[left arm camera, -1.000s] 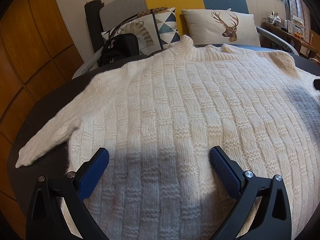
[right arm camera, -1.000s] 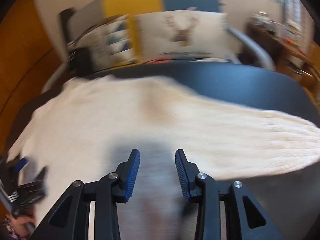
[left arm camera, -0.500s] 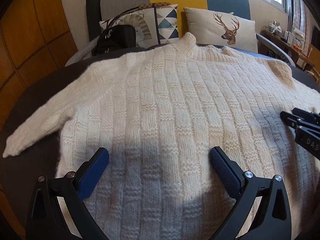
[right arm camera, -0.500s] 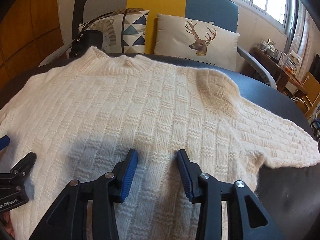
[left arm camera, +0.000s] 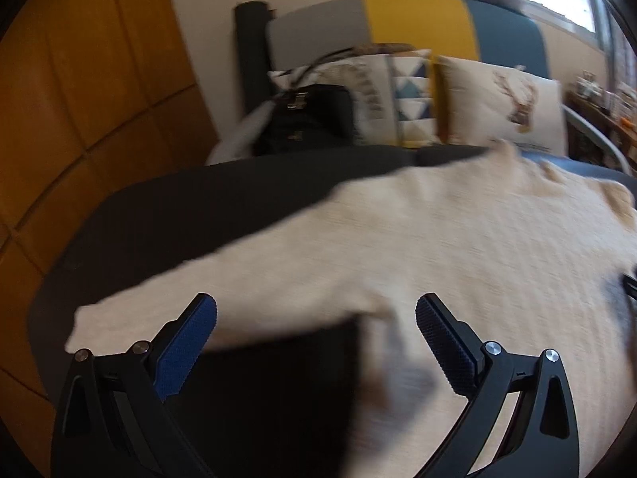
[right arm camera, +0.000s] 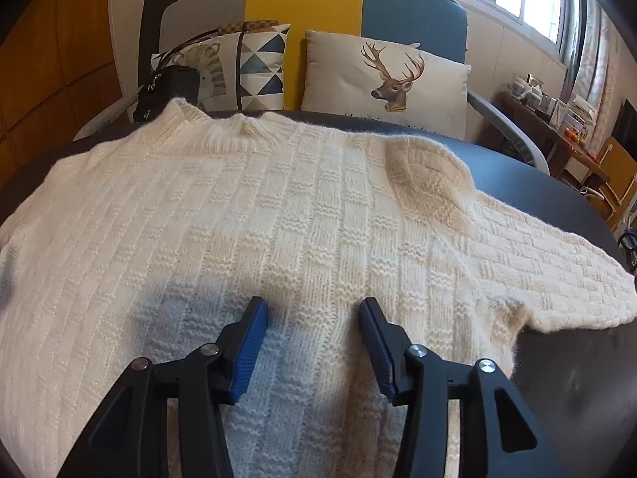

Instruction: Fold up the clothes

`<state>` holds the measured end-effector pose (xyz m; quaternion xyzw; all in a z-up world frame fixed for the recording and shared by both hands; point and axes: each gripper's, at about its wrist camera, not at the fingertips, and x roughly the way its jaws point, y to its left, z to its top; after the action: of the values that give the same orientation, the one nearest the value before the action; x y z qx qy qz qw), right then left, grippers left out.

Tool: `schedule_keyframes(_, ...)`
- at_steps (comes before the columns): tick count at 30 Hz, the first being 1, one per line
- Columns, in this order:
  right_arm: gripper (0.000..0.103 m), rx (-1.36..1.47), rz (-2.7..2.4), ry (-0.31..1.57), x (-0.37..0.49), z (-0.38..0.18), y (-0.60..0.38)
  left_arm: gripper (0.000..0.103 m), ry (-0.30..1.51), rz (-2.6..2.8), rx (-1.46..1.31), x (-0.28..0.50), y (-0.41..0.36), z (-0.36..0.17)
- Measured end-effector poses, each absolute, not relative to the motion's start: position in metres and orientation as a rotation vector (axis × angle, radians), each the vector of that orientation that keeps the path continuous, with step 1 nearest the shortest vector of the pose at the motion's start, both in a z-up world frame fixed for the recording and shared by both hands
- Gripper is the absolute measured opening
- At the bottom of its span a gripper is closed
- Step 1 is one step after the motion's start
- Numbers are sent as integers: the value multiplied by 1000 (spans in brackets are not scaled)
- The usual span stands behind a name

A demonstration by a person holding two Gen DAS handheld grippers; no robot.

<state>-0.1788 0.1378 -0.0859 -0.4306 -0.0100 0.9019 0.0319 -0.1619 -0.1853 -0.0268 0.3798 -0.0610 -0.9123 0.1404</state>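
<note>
A cream knitted sweater (right arm camera: 302,215) lies spread flat on the dark table (right arm camera: 529,183), collar on the far side from the tongs. The right gripper (right arm camera: 313,320) hangs just above the sweater's lower body; its jaws have just been opening, they stand parted, and the blue pads press on nothing, with only bare knit showing in the gap. To its right, 1 sleeve (right arm camera: 557,275) stretches out flat toward the table's edge. The left gripper (left arm camera: 316,318) is released too, jaws spread wide and empty, and its view is blurred. Ahead of it the sweater's other sleeve (left arm camera: 223,290) runs across the gap from the body on the right to the cuff beyond its left finger; below that, bare dark table shows between the fingers. Beyond the table, past both tongs, stands a grey, yellow and blue sofa (right arm camera: 306,0) with 2 cushions, 1 bearing a deer print (right arm camera: 390,79), and a black bag (left arm camera: 306,119) at the left end.
</note>
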Motion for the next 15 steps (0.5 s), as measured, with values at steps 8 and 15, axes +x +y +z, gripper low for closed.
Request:
schedule_keyframes(8, 49, -1323, 2776, -56, -179, -86, 137, 102, -179, -2290, 1111, -187, -305, -38)
schedule_keyframes(15, 49, -1321, 2776, -60, -178, -86, 136, 102, -137, -2109, 1269, -195, -357, -76)
